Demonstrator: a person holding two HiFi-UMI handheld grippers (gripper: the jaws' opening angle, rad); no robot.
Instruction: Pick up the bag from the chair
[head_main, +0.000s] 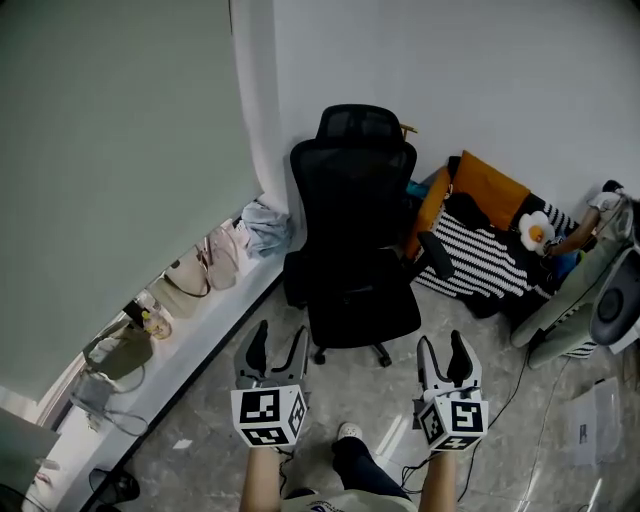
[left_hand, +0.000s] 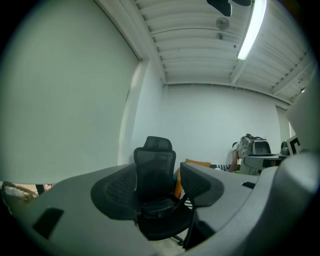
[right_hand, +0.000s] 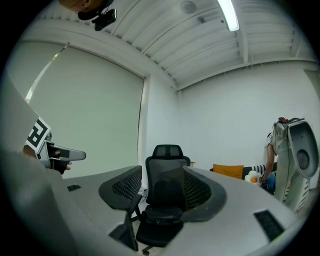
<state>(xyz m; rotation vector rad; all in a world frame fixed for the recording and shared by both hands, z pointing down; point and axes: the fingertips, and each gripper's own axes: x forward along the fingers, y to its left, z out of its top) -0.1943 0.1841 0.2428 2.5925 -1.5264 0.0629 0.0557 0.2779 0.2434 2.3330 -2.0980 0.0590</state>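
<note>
A small black soft bag (right_hand: 161, 216) sits on the black mesh chair (head_main: 352, 190). It looks light and floppy, so grab its top. The left gripper (head_main: 278, 345) and the right gripper (head_main: 443, 350) gape wide, empty.

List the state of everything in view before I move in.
Left gripper: open, empty.
Right gripper: open, empty.
Chair: upright, facing the grippers.
Bag: lying on the seat, untouched.
Handbags: resting on the ledge at left.
</note>
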